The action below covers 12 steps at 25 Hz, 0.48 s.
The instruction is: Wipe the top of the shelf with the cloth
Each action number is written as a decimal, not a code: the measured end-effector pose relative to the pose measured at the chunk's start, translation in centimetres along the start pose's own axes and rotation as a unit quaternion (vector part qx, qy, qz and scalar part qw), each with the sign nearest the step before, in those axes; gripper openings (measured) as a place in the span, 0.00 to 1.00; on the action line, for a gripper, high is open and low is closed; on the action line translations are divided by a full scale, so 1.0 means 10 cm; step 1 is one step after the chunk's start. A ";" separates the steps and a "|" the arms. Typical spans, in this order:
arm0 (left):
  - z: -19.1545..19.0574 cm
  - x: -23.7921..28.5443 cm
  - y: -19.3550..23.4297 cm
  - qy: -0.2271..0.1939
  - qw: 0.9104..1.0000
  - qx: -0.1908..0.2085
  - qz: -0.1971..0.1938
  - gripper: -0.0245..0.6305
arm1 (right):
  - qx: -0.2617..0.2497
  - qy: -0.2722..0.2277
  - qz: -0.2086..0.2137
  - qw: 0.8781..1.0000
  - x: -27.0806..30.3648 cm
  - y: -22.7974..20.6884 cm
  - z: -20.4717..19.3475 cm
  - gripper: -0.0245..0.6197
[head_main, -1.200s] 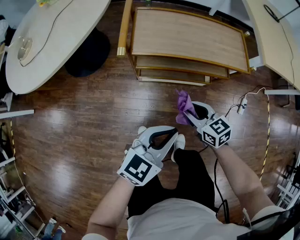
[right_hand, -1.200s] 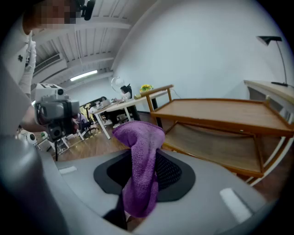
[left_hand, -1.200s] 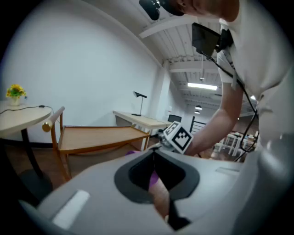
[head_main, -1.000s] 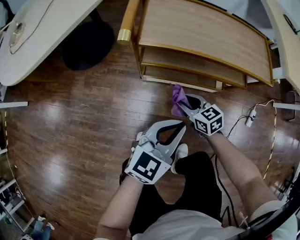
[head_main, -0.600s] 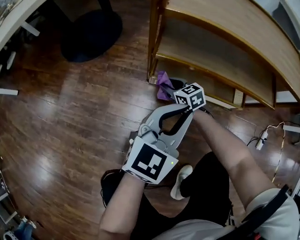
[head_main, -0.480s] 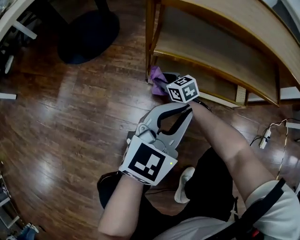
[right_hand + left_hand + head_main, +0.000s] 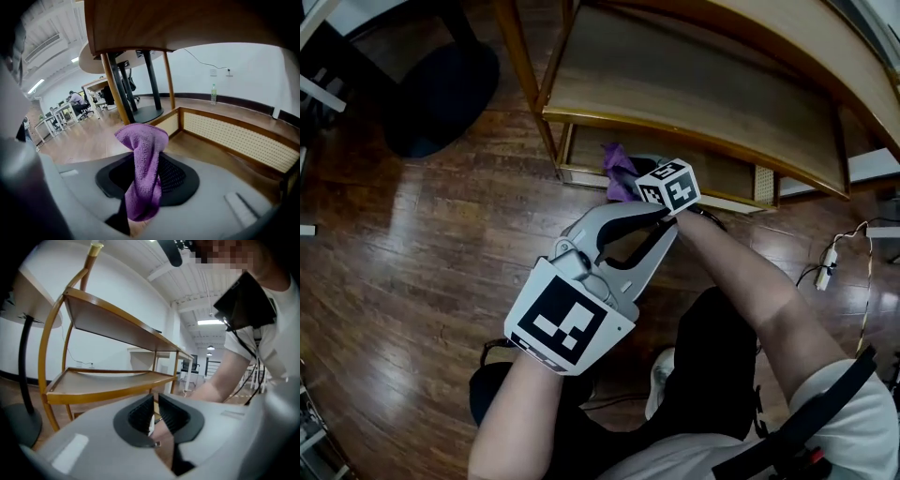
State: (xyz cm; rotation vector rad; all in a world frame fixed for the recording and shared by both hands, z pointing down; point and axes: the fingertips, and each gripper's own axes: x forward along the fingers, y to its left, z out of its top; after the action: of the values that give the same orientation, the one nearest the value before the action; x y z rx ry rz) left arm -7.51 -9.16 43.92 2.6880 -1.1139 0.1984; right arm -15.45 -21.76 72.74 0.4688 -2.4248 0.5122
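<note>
The wooden shelf [image 7: 675, 84] fills the upper part of the head view, its top board [image 7: 825, 42] at the upper right. My right gripper [image 7: 633, 173] is low, at the front edge of the bottom board [image 7: 712, 173], and shut on a purple cloth [image 7: 617, 162]. In the right gripper view the cloth [image 7: 143, 164] stands up out of the right gripper [image 7: 145, 176], beneath the underside of a shelf board [image 7: 187, 23]. My left gripper [image 7: 664, 223] is shut and holds nothing, just behind the right wrist. The left gripper [image 7: 156, 416] faces the shelf [image 7: 108, 324] from its side.
A dark round chair base [image 7: 441, 94] lies on the wood floor left of the shelf. A white cable with a plug [image 7: 825, 262] trails at the right. A lattice back panel [image 7: 234, 136] closes the low compartment. A bottle [image 7: 213, 99] stands by the far wall.
The right gripper carried the cloth forward and down from open floor to the shelf's bottom edge. The left gripper followed close behind it. The view drew much nearer to the shelf.
</note>
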 end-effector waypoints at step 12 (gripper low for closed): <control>-0.22 0.35 -0.32 0.027 0.996 0.050 -0.075 0.09 | 0.075 0.023 -0.208 0.975 -2.03 -1.90 -1.29 0.23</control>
State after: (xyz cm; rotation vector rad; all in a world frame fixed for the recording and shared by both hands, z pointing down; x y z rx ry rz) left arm -2.86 -8.72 46.26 2.8220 -0.9037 0.3077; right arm 14.52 -27.95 74.23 0.9904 -2.1667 0.5132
